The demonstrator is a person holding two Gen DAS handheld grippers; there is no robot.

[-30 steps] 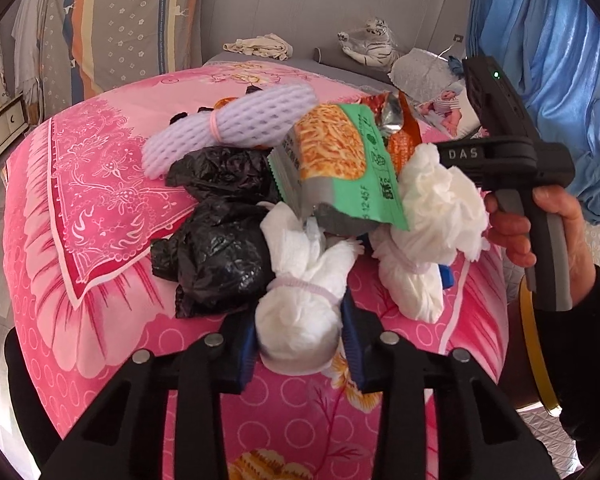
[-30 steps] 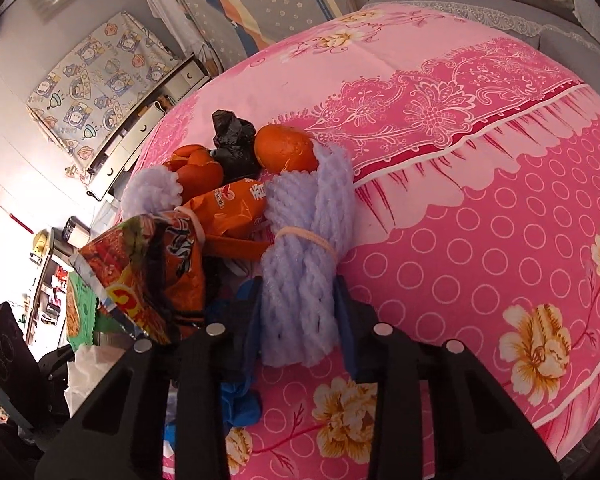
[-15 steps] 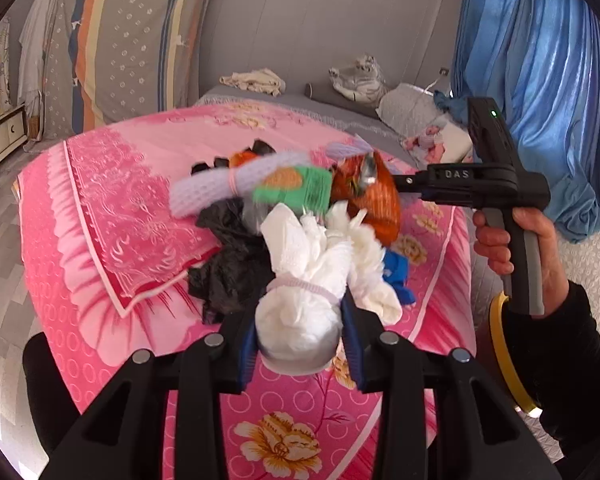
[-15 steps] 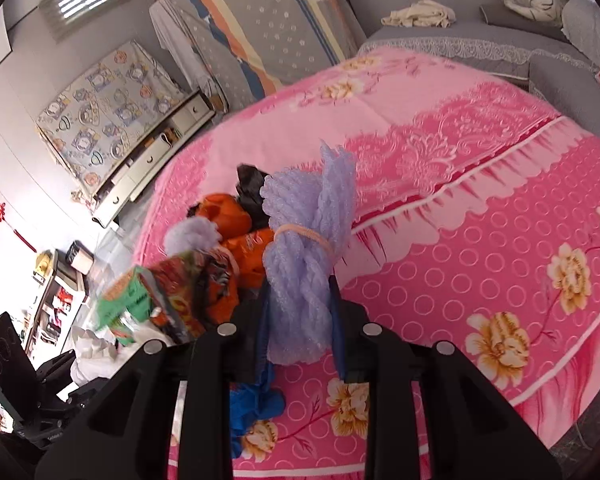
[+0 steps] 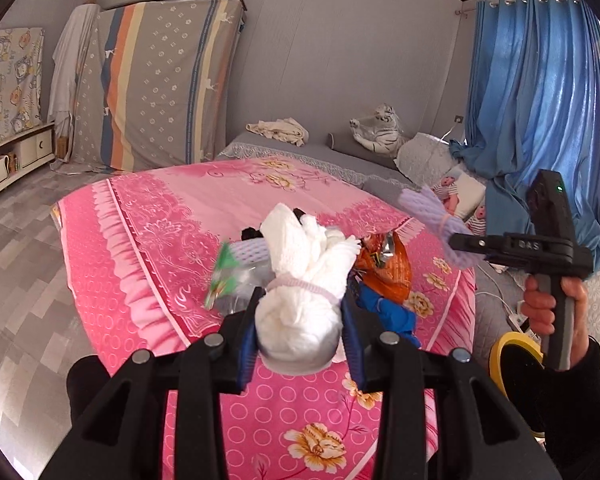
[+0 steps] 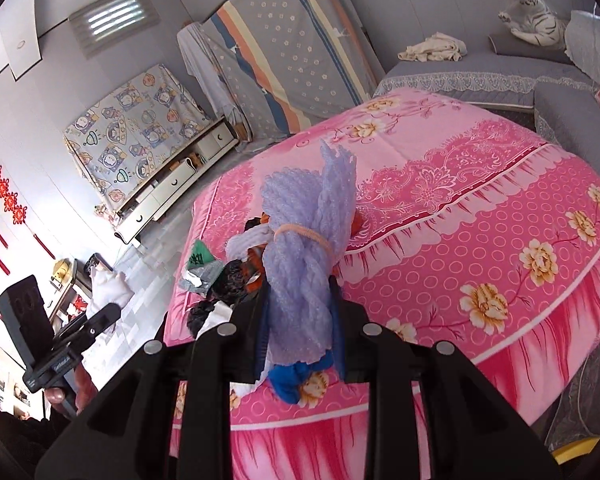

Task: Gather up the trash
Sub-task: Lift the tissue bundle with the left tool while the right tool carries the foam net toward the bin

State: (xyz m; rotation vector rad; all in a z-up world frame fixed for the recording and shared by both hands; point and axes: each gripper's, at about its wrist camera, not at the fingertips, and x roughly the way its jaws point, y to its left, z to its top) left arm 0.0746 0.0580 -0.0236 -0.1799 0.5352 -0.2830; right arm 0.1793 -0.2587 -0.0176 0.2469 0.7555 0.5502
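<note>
Left wrist view: left gripper [image 5: 300,322] clamped on white paper wad [image 5: 300,300], right gripper [image 6: 300,320] squeezing lilac foam netting [image 6: 306,248], both lifted clear of the pink bedspread [image 5: 148,240]; carry-off step, bin needed, probably off-frame.

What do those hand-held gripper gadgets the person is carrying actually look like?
Each hand-held gripper is matte black plastic. The left hand-held gripper has two angular arms with round silver bolts and blue pads on the fingers. The right hand-held gripper looks the same; from the side it shows a grey pistol handle, white lettering, a small green light and a yellow-rimmed disc below. The person wears a black sleeve.
</note>
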